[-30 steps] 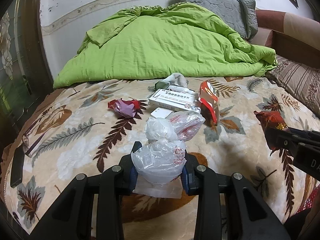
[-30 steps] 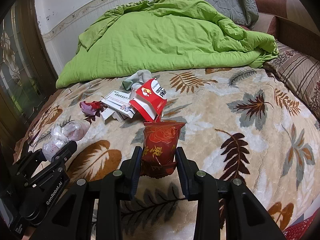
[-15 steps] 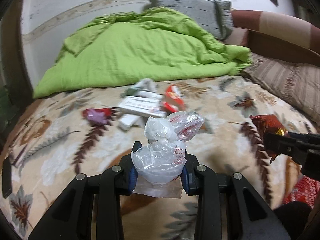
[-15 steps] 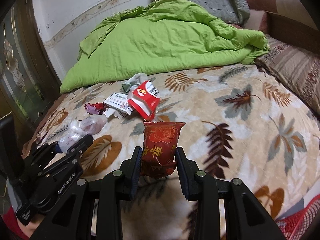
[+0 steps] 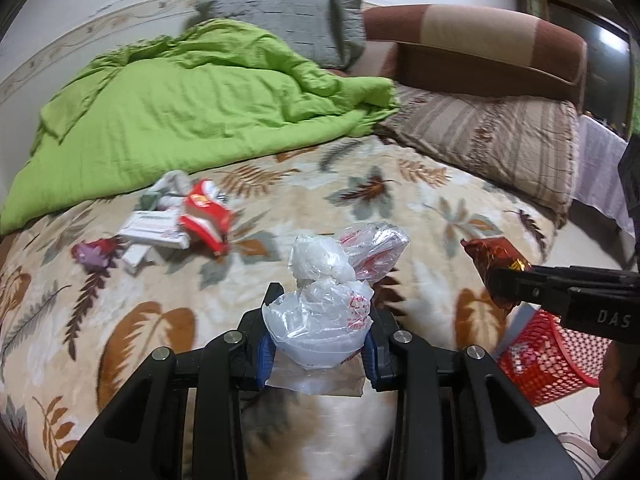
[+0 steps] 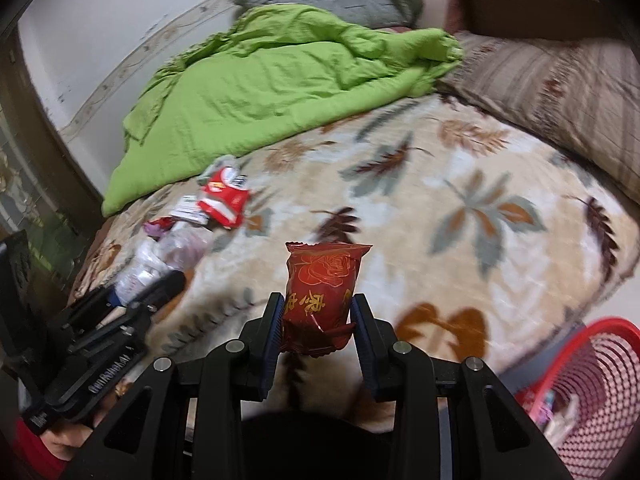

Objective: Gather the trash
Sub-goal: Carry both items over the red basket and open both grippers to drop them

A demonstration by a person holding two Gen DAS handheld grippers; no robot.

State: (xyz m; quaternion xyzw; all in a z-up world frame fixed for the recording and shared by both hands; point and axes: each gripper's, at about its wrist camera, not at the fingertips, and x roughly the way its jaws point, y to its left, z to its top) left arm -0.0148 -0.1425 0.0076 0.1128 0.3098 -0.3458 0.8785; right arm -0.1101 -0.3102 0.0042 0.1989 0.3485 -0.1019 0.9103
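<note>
Left gripper [image 5: 319, 334]: clamped on a crumpled clear plastic bag [image 5: 320, 320], its jaws part-closed around the wad, the load held up off the bed.
Right gripper [image 6: 316, 322]: pinching a red snack wrapper [image 6: 320, 292] by its lower end, with the packet standing upright between the pads.
Bin: a red mesh basket [image 6: 592, 380] stood on the floor just off the corner of the bed, below and to the right of the right gripper.
Basket contents: something pale and pink lay inside, though the blur made it hard to say what.
Done so far: two pieces were off the leaf-print blanket [image 5: 400, 208] and in hand, neither yet dropped in the basket.
Left on the bed: a red and white packet [image 5: 206, 216], a flat white box [image 5: 154, 228] touching it, a small purple-red wrapper [image 5: 94, 252] just beside that, and a pale crumpled scrap [image 5: 168, 186] near the green duvet [image 5: 180, 108].
Judged progress: somewhere around the middle, with two drops pending and at least four pickups to go.
</note>
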